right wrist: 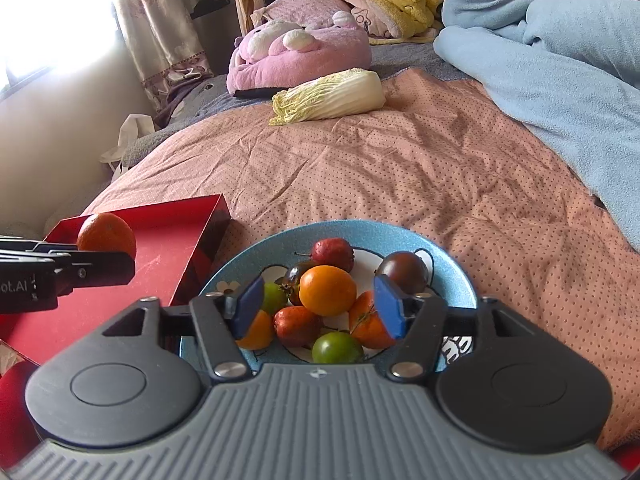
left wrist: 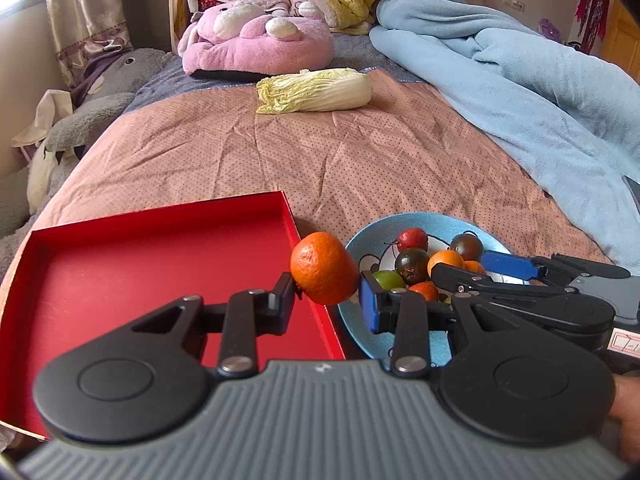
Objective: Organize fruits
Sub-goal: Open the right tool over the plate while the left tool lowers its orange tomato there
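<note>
My left hand-held gripper (left wrist: 326, 300) clamps the orange (left wrist: 323, 268) at the red tray's (left wrist: 120, 280) right edge; my right hand-held gripper (right wrist: 320, 312), open and empty, hangs over the blue bowl (right wrist: 460, 276).

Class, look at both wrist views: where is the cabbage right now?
The cabbage lies on the pink bedspread, far behind the blue plate, just before the pink plush toy.

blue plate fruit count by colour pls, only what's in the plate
orange round fruits: 3
red round fruits: 2
green round fruits: 2
dark purple round fruits: 2
total: 9, all in the blue ceramic plate
</note>
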Demonstrator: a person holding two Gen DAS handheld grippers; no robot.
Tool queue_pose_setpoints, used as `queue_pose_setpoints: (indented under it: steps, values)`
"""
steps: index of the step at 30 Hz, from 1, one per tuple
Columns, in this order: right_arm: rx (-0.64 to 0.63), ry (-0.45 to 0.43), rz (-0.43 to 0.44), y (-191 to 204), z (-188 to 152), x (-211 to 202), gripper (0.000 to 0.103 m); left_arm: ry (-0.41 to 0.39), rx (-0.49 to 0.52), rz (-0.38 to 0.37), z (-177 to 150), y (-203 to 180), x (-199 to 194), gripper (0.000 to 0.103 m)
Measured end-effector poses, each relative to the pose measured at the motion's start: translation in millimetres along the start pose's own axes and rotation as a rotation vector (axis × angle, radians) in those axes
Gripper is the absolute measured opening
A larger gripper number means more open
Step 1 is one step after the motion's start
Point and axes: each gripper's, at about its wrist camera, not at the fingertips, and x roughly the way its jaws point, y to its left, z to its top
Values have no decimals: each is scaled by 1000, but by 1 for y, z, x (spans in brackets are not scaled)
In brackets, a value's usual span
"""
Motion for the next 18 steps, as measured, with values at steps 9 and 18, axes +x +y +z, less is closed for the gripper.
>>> queue_pose_setpoints:
  steps: [9,18]
  values:
    - [-9,-65,14,-3,1,-40,82,8,8,-10,-2,-5,3,38]
    - [1,-34,14,-18,-36,-83,88,29,35,-56,-5,-24,16,38]
